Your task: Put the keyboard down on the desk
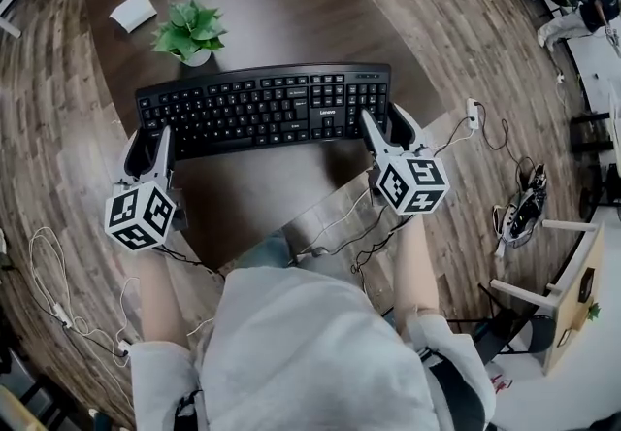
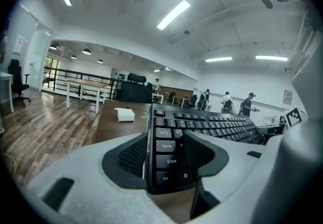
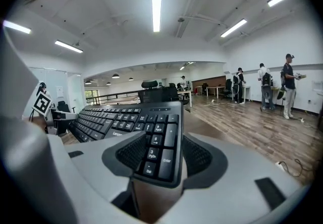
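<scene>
Black plastic full-size keyboard (image 1: pixel 264 110) sits at the near end of the dark brown wooden bench (image 1: pixel 281 12), its left end clamped in the left hand-held gripper (image 1: pixel 148 140), its right end in the right hand-held gripper (image 1: pixel 386 123).

Ceiling strip lights (image 2: pixel 173 14) give bright, even light and blow out to plain white themselves, so the keyboard (image 1: pixel 264 109) casts only a faint, soft shadow on the dark desk (image 1: pixel 262 12). The head view bends the floor (image 1: pixel 49 128) planks into curves near its edges. Both gripper views are ringed by black corners, with the nearest foreground slightly soft.
</scene>
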The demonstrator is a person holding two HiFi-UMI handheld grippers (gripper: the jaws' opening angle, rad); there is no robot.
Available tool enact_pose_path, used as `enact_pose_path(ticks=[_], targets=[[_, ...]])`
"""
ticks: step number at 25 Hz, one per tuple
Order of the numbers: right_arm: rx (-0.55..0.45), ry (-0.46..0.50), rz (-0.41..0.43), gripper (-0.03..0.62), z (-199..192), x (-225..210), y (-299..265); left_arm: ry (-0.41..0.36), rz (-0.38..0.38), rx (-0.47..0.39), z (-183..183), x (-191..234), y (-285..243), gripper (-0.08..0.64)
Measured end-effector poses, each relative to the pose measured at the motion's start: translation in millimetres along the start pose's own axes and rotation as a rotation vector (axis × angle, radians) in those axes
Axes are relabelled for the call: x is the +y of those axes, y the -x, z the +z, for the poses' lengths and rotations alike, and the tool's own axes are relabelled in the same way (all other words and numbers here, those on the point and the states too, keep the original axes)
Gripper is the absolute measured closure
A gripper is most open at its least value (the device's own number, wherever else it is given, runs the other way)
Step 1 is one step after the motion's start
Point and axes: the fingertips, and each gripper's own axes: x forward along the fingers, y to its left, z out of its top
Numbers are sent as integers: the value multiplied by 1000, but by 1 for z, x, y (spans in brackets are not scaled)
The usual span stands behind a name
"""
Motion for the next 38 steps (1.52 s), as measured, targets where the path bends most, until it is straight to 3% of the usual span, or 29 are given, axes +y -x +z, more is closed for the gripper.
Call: enact_pose_path(ticks=[20,38], targets=[[230,-70,-43,374,-95,-21,-65,39,11,242,-89,28,-70,334],[351,-104,-62,374,-126,-35,-89,61,31,360,-124,32,-96,334]])
